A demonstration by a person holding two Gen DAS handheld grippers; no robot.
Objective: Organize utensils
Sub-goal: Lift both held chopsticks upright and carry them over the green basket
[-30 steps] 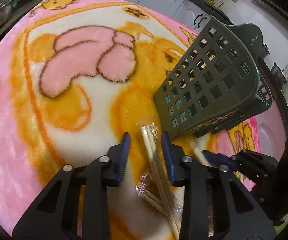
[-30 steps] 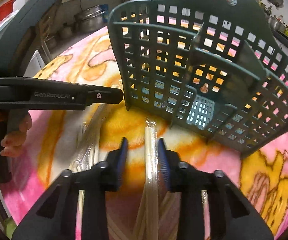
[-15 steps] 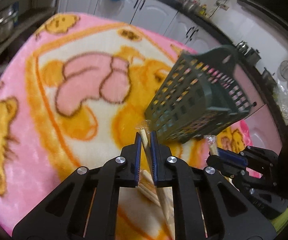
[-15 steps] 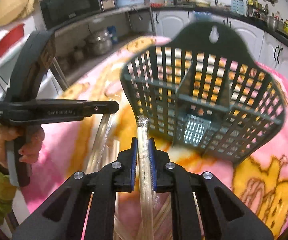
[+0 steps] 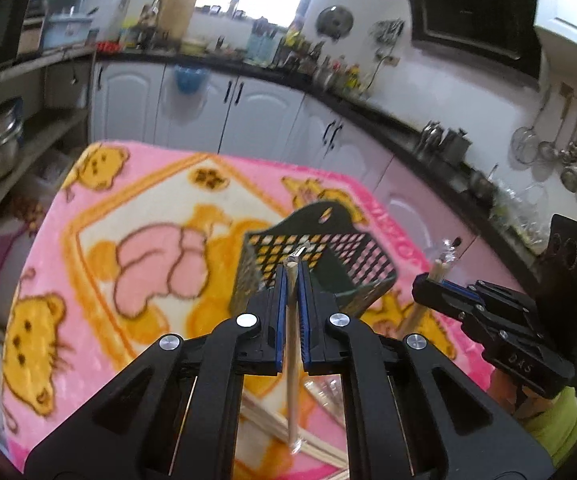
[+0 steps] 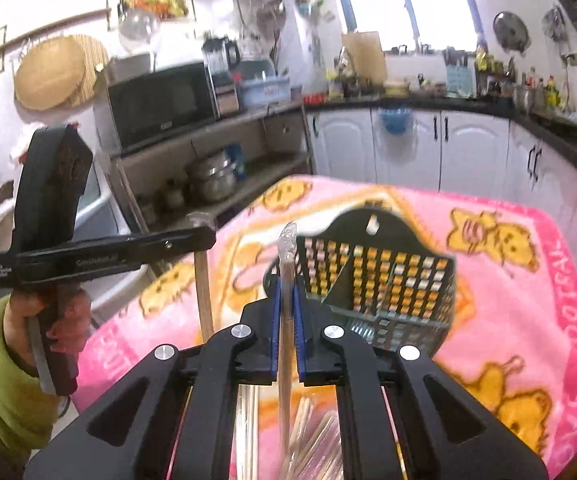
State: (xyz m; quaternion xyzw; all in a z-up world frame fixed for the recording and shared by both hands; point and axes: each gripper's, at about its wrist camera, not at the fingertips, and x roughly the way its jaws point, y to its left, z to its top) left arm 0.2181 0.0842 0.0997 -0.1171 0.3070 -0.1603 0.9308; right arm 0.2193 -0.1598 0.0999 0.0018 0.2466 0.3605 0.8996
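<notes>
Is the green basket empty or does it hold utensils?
Empty: the green basket shows only bare grid walls and floor; both wrapped chopsticks are outside.

A table carries everything, draped in a pink fleece blanket [image 5: 68, 360] printed with yellow bear faces and an orange-bordered cream panel holding a large pink shape; the blanket covers the top entirely and hangs over the near edge in the right wrist view, where pink lettering runs along its border [image 6: 576, 320]; directly on it stands a dark green slotted utensil basket [image 5: 328, 276], upright, with a hanging tab at its back and an inner divider [image 6: 384, 280]; at the near edge, apart from the basket, lies a loose heap of wrapped wooden chopsticks [image 5: 320, 448], some in clear sleeves [image 6: 312, 440], overlapping one another at slight angles.
</notes>
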